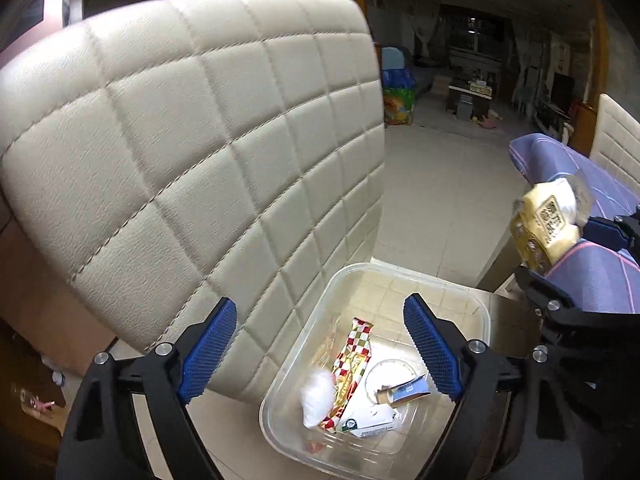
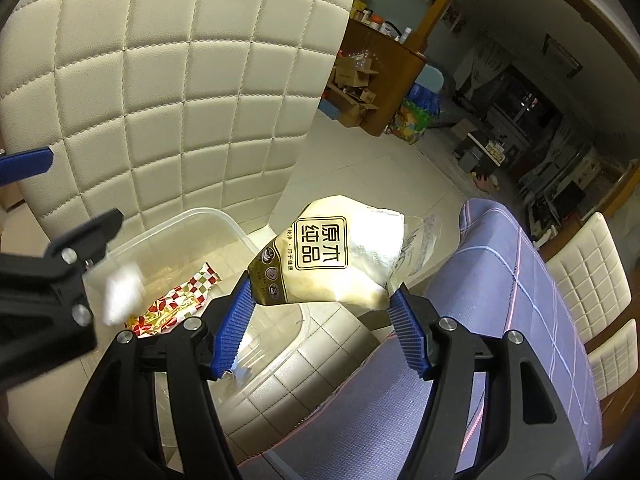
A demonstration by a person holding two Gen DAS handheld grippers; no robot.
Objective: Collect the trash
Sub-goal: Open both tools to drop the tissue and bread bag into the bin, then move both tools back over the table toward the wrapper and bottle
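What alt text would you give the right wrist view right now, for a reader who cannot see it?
The right tongs grip a yellow-and-white printed packet beside a clear plastic bin on a cream quilted chair. In the bin lie a checkered wrapper and a blurred white wad; the left tongs are at the left edge, a blue checked tablecloth on the right.

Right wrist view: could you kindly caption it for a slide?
Right gripper holds a tissue pack beside the clear bin on a chair.

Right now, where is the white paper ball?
In the left wrist view, the white paper ball lies inside the clear plastic box on the chair, left of the checked wrapper.
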